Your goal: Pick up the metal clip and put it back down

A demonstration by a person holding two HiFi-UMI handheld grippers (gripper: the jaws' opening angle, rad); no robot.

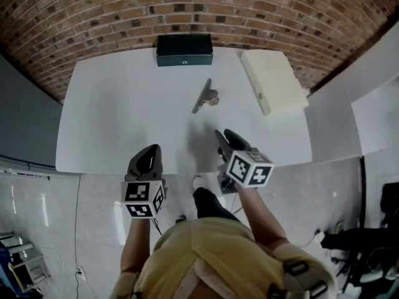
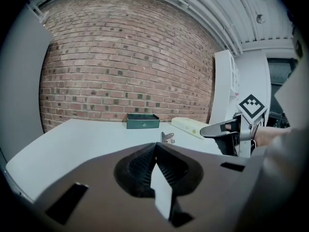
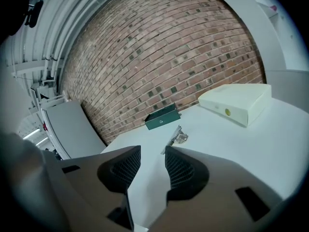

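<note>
The right gripper [image 3: 152, 151] has its fingers [image 3: 182, 170] spread wide with nothing between them, only bare white bench [image 1: 124, 117] showing through the gap. The metal clip [image 3: 177, 137] lies on the bench ahead of these fingers, clear of their tips and slightly to the side of the right-hand one. The gripper reaches over the bench's near edge, pointing forward and tilted gently down.

The left gripper [image 2: 155, 146] has its fingers [image 2: 137, 166] closed together at the tips and holds nothing. It sits further back, about at the near edge, also angled slightly down. The clip is well ahead of it and off to its right.

Beyond the clip stands a dark green box [image 1: 184, 49] against the brick wall [image 1: 93, 11], with a cream case [image 1: 273, 80] to its right.
</note>
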